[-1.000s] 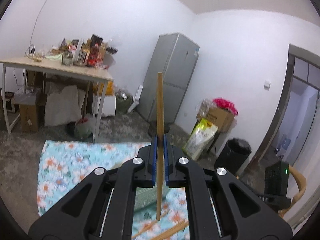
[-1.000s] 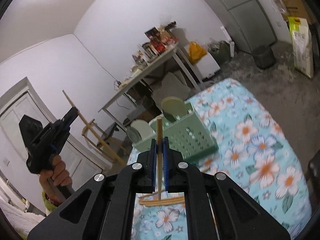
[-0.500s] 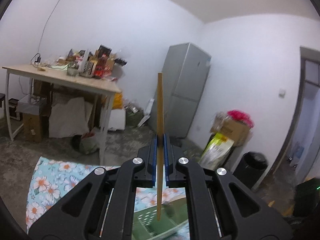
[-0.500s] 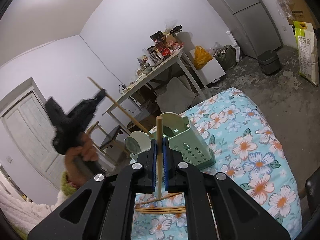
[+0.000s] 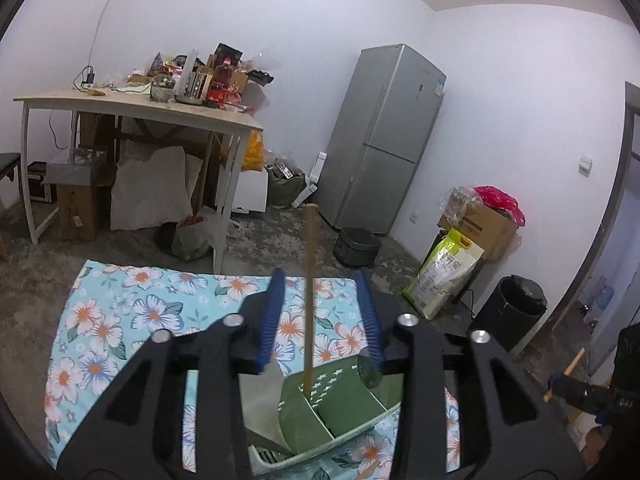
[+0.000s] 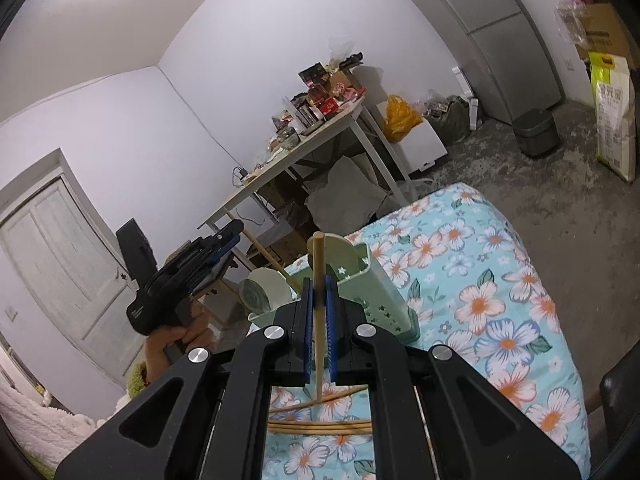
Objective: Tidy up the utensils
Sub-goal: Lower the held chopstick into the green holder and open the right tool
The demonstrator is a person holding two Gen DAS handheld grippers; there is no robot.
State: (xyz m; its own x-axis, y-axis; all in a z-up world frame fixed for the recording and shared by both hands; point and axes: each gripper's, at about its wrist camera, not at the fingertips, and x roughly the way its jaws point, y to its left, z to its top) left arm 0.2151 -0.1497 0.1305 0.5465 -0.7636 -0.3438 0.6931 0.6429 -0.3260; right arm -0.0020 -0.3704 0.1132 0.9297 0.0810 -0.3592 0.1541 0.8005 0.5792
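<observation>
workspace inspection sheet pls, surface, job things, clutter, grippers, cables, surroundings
surface: floral tablecloth, bare at the far end.
job's things: green utensil holder upright with plates beside it; loose chopsticks lying near the right gripper.
clutter: nothing seen on the cloth.
grippers: left gripper jaws have just been opening, its chopstick free between them over the holder; right gripper shut on a chopstick.
cables: one runs up the wall behind the side table.
surroundings: fridge, bin, boxes, door.

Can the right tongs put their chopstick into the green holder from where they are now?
Probably yes: the right tongs grip their chopstick just before the green holder, and nothing blocks its open top.
</observation>
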